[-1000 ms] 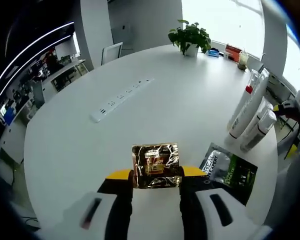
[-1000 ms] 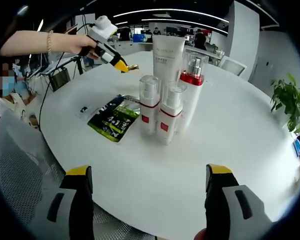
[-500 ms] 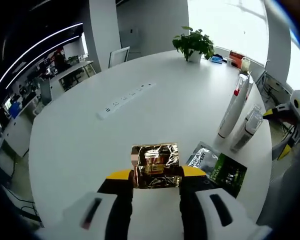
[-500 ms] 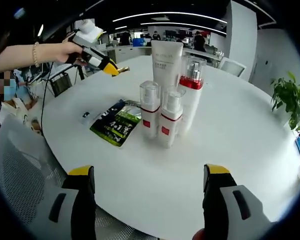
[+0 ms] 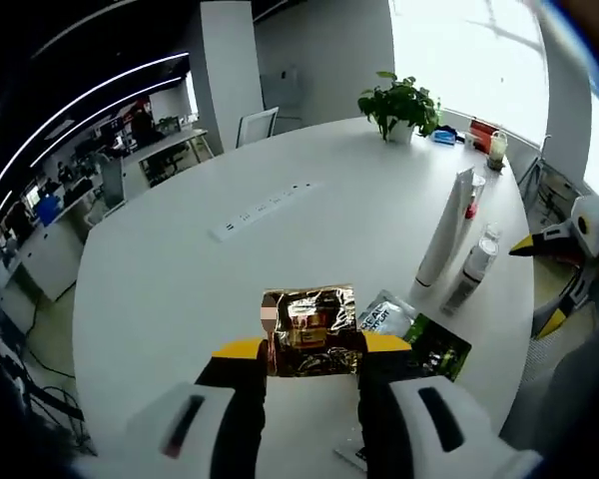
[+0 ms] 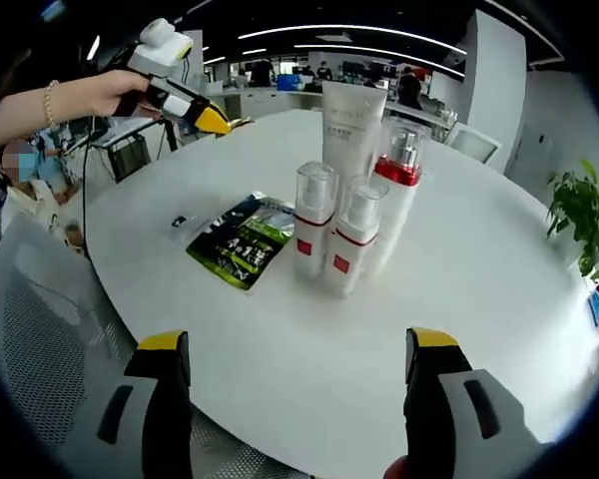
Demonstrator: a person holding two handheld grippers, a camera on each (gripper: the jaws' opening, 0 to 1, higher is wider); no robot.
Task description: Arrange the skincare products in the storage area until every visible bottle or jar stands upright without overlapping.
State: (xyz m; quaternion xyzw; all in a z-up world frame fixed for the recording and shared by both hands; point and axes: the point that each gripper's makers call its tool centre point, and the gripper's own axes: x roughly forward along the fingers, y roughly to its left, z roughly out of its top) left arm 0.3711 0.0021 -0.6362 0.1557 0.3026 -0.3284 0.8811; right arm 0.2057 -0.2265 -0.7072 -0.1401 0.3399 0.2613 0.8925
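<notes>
My left gripper (image 5: 309,349) is shut on a gold foil sachet (image 5: 309,327), held up above the white round table (image 5: 230,269); the same gripper (image 6: 212,120) appears far left in the right gripper view, in a person's hand. A cluster of upright bottles stands together: a tall white tube (image 6: 351,125), a red-collared pump bottle (image 6: 397,195) and two small pump bottles (image 6: 312,220) (image 6: 351,249). The cluster (image 5: 449,244) sits right of centre in the left gripper view. My right gripper (image 6: 295,384) is open near the table's edge, well short of the bottles.
A green and black sachet (image 6: 242,239) lies flat left of the bottles, also seen as a sachet (image 5: 419,334) by my left gripper. A white power strip (image 5: 265,205) lies mid-table. A potted plant (image 5: 399,100) stands at the far edge. A mesh chair (image 6: 40,359) is near.
My left gripper has lifted higher and back with the gold sachet, so the table looks smaller. The right gripper view shifted only slightly; the bottles stayed put.
</notes>
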